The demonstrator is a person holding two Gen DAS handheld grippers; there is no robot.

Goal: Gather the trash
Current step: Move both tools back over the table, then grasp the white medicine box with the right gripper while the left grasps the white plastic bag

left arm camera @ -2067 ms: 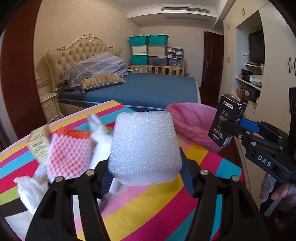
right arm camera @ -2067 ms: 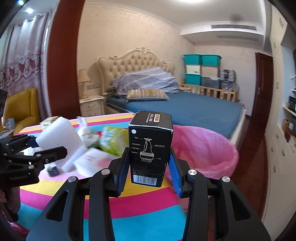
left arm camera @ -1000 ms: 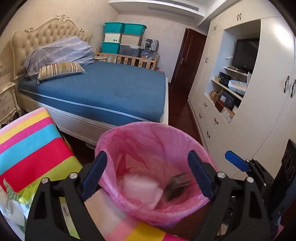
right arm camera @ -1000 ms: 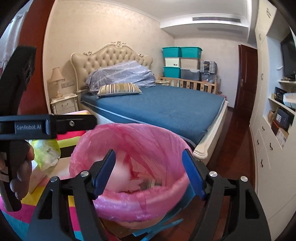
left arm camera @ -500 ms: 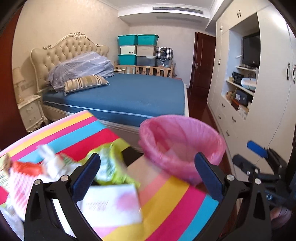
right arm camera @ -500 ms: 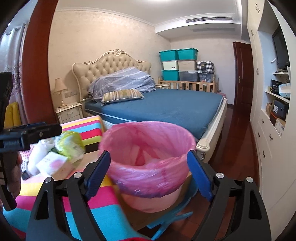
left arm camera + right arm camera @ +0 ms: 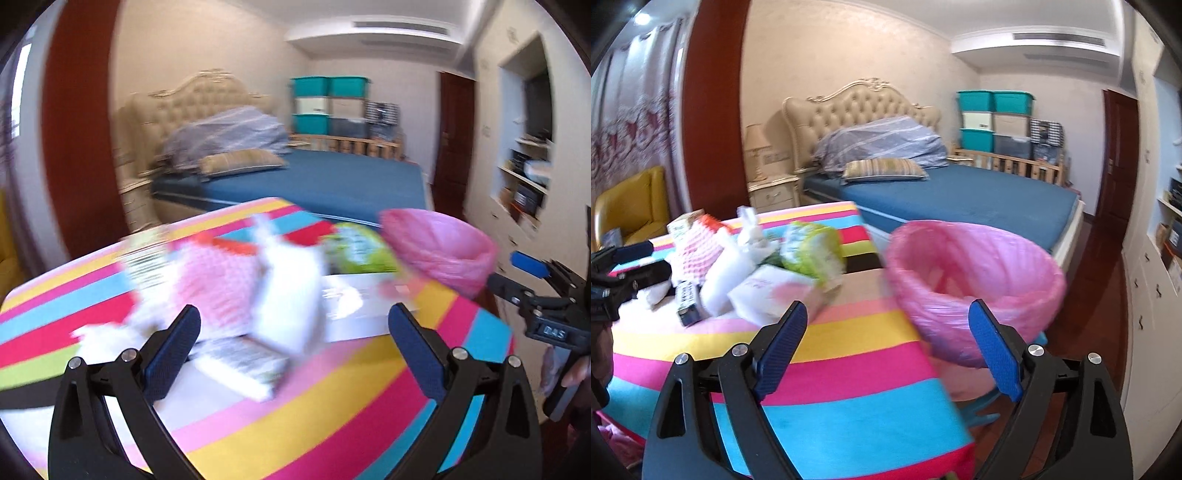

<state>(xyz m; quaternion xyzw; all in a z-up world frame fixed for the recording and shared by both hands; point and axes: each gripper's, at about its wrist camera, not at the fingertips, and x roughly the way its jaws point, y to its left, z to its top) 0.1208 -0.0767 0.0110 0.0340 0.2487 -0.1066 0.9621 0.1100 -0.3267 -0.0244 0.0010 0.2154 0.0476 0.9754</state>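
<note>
A pile of trash lies on the striped table (image 7: pixel 332 417): a pink-and-white net wrap (image 7: pixel 218 295), a white plastic bag (image 7: pixel 288 302), a green packet (image 7: pixel 354 247), a flat white pack (image 7: pixel 354 310) and a small printed box (image 7: pixel 240 362). My left gripper (image 7: pixel 295 343) is open and empty just above the pile. The bin with a pink liner (image 7: pixel 975 273) stands past the table's right edge. My right gripper (image 7: pixel 886 343) is open and empty, over the table edge beside the bin. The pile also shows in the right wrist view (image 7: pixel 757 273).
A bed with a blue cover (image 7: pixel 960 199) lies behind the table and bin. A yellow chair (image 7: pixel 628 206) stands at the left. White cupboards (image 7: pixel 524 177) line the right wall. Dark wood floor (image 7: pixel 1097 266) runs between bed and cupboards.
Both grippers dropped their items, the foam block and the black box, into the bin and opened. Both have since swung back left toward the pile on the table.
</note>
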